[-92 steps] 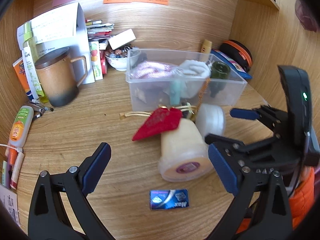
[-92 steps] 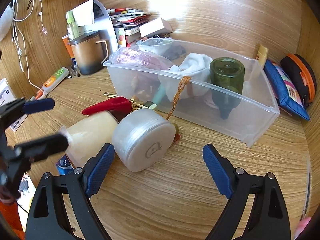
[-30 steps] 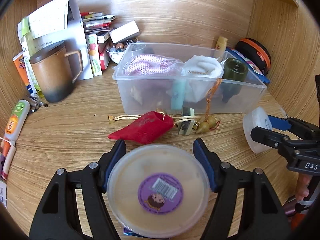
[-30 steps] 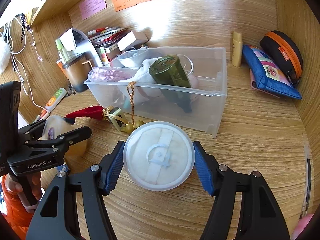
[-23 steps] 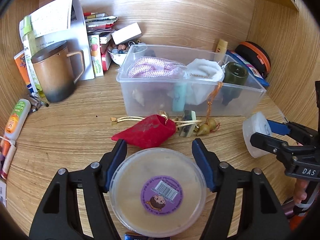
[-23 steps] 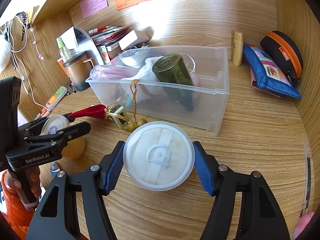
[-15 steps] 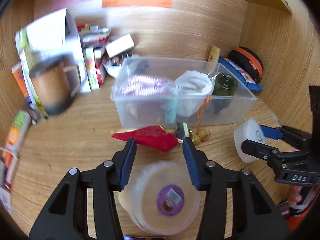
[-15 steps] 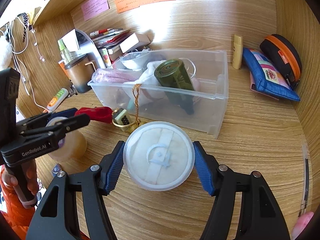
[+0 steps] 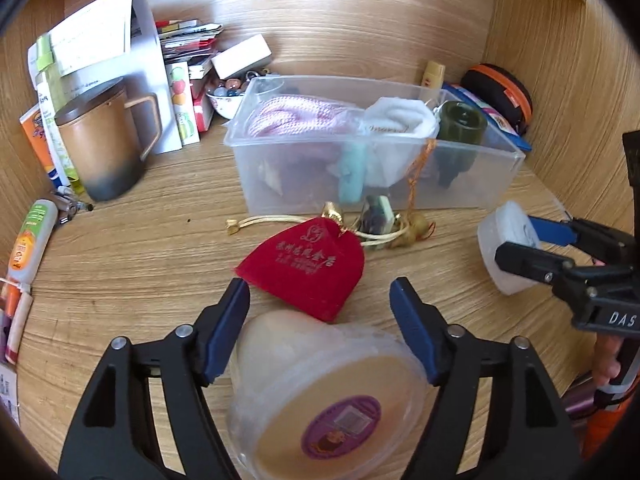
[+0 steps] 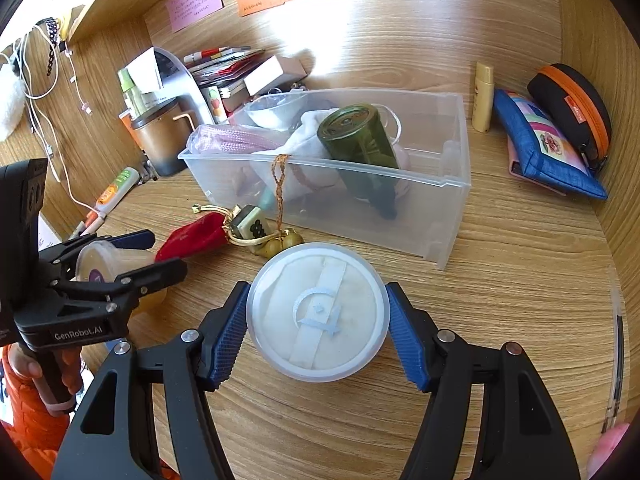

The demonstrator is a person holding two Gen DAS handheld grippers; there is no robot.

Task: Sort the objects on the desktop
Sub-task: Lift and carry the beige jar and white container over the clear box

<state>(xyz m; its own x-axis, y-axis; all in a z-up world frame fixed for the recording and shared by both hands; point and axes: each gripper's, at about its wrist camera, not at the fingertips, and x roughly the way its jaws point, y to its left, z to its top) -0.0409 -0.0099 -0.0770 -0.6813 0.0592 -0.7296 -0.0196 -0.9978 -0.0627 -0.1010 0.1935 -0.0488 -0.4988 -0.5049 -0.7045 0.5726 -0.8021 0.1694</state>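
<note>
My left gripper [image 9: 320, 328] holds a cream plastic cup [image 9: 324, 400] with a purple label between its blue pads; the cup sits tilted and low between the fingers. It also shows in the right wrist view [image 10: 104, 264]. My right gripper [image 10: 318, 332] is shut on a round white lidded jar [image 10: 318, 316], which also shows in the left wrist view [image 9: 506, 252]. A clear plastic bin [image 9: 472, 196] stands behind, holding a pink rope, a white cloth and a green bottle [image 10: 360, 140]. A red velvet pouch [image 9: 308, 264] lies in front of it.
A brown mug [image 9: 100, 144], papers and boxes stand at the back left. A mahjong-tile charm with gold bells [image 10: 252, 224] lies by the bin. A blue pouch [image 10: 544, 148] and a black-orange case [image 10: 572, 104] lie at the right. Tubes [image 9: 28, 236] lie at the left edge.
Both grippers closed on their containers and lifted them. In the last half second the left gripper's pads spread wider and the cup slid lower and tilted. The right gripper holds steady.
</note>
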